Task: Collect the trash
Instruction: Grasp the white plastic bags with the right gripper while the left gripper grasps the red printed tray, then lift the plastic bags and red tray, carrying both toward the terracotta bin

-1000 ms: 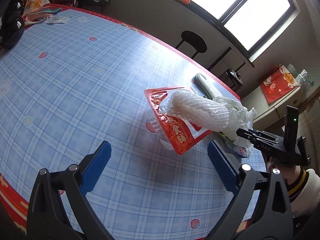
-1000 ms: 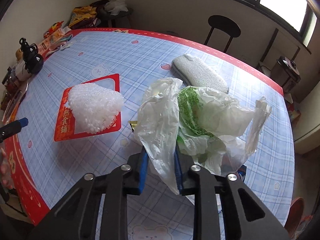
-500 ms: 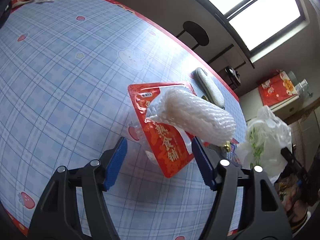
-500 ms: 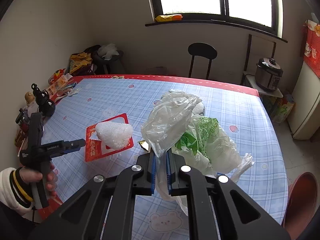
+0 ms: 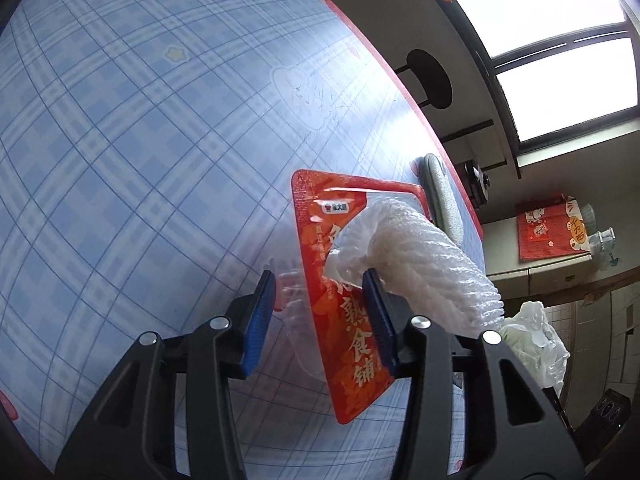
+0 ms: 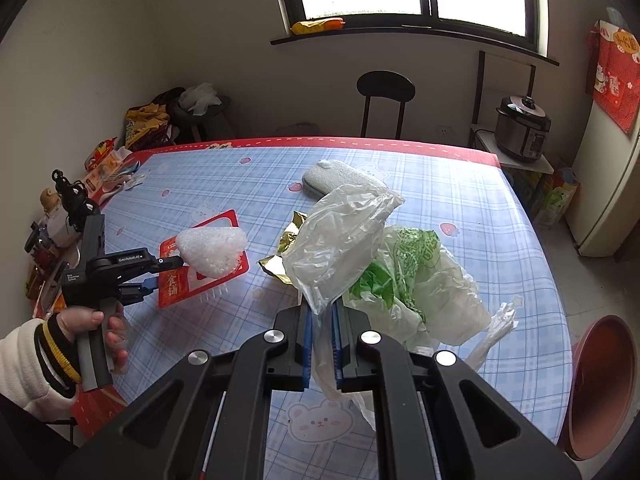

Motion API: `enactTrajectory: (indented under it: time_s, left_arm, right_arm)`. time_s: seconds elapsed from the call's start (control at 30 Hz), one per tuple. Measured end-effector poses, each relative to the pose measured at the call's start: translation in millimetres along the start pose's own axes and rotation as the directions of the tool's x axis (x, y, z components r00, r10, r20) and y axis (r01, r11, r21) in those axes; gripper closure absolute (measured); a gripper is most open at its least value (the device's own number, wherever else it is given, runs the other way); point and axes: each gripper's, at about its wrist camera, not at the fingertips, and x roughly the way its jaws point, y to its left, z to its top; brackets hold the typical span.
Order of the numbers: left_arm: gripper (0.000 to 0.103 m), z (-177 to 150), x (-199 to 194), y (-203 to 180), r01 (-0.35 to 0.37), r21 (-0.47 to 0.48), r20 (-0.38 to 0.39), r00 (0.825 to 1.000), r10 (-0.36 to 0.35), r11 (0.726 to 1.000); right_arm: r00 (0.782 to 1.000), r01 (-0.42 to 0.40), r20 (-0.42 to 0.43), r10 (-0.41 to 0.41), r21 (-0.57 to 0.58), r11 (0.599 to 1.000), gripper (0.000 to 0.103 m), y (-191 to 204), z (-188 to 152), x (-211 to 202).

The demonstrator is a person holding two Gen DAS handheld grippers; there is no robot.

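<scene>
Jaws of the right gripper (image 6: 322,342) are clamped on the plastic bag (image 6: 340,240), lifted off the bench (image 6: 460,184). The left gripper (image 5: 320,316) has just been closing, its jaws now astride the red food pouch (image 5: 340,308) and foam net (image 5: 424,268), apparently not yet pinching. Gold foil (image 6: 284,252) beyond the right jaws remains uncollected. Both grippers angle downward.

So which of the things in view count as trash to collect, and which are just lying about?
Trash for the job:
- red packet, between the left gripper pads
- foam net on it
- plastic bag, pinched in the right gripper
- gold wrapper

Lying about:
- grey pad
- chair
- rice cooker
- basin on the floor
</scene>
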Motion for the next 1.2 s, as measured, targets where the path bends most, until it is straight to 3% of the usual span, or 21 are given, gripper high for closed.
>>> enactTrajectory:
  time_s: [0.1,0.3,0.4,0.5,0.57,0.63,0.7,0.77,0.97,1.0,1.03,1.07,1.1,1.13,1.17,1.2]
  left_arm:
    - [0.056,-2.2,5.7,-0.1,0.014,-0.002,-0.012,1.0,-0.014,1.0]
    - [0.07,-2.4,-7.6,-5.3,-0.022,0.067,0.039,0.999,0.019,0.997]
    - [0.071,-3.2,-28.0,-19.3,-0.064,0.169,0.106,0.993,0.047,0.984]
    - [0.072,-4.4,-55.6,-41.7,-0.116,0.303,0.191,0.98,0.059,0.946]
    - [0.072,-9.4,-75.9,-62.6,-0.188,0.409,0.275,0.959,0.076,0.893]
    - [0.072,-21.0,-98.4,-85.4,-0.296,0.506,0.394,0.915,0.088,0.81]
    - [0.072,-30.2,-120.2,-104.6,-0.37,0.554,0.494,0.867,0.063,0.746]
    - [0.072,-39.7,-134.0,-123.0,-0.455,0.596,0.576,0.816,0.042,0.662]
    - [0.072,-51.5,-137.1,-140.0,-0.564,0.639,0.63,0.774,0.066,0.523]
    - [0.072,-54.9,-138.6,-141.6,-0.58,0.646,0.643,0.764,0.055,0.496]
    - [0.072,-56.6,-134.6,-142.7,-0.607,0.655,0.654,0.754,0.064,0.45]
    - [0.072,-54.8,-128.3,-141.7,-0.625,0.66,0.653,0.751,0.093,0.417]
    - [0.072,-50.5,-127.0,-140.0,-0.621,0.658,0.64,0.759,0.118,0.426]
    - [0.072,-50.9,-128.2,-141.1,-0.639,0.649,0.653,0.746,0.128,0.412]
    - [0.072,-57.2,-131.2,-145.6,-0.662,0.654,0.677,0.728,0.108,0.366]
    - [0.072,-61.6,-135.4,-150.4,-0.668,0.661,0.685,0.724,0.088,0.342]
  right_arm:
    - [1.0,-0.001,-0.001,0.001,0.003,1.0,0.093,-1.1,0.7,-0.7]
    - [1.0,-0.009,0.006,0.009,0.001,1.0,0.093,2.0,5.4,-1.2]
    - [1.0,-0.019,0.014,0.019,-0.004,1.0,0.093,4.9,7.8,-1.2]
    - [0.999,-0.034,0.022,0.034,-0.008,0.999,0.093,7.4,8.7,-2.2]
    - [0.999,-0.044,0.03,0.044,-0.008,0.999,0.093,8.4,9.6,-3.3]
    - [0.998,-0.055,0.039,0.055,-0.006,0.998,0.093,9.2,10.6,-4.7]
    - [0.997,-0.067,0.048,0.067,-0.005,0.998,0.093,9.4,10.7,-6.1]
    - [0.995,-0.079,0.056,0.079,-0.002,0.997,0.093,9.1,10.2,-7.8]
    - [0.991,-0.109,0.078,0.107,0.016,0.994,0.093,3.3,6.7,-15.9]
    - [0.991,-0.11,0.082,0.108,0.019,0.994,0.093,1.3,6.0,-18.1]
    - [0.991,-0.111,0.085,0.108,0.025,0.994,0.093,-1.4,5.4,-19.5]
    - [0.99,-0.113,0.086,0.109,0.036,0.993,0.093,-4.7,4.7,-20.7]
    - [0.99,-0.113,0.087,0.109,0.047,0.992,0.093,-7.0,3.1,-22.2]
    - [0.99,-0.112,0.09,0.107,0.054,0.992,0.093,-9.3,1.9,-23.9]
    - [0.99,-0.112,0.095,0.106,0.057,0.992,0.093,-10.9,0.6,-25.8]
    - [0.99,-0.111,0.098,0.105,0.061,0.992,0.093,-12.0,-1.7,-27.2]
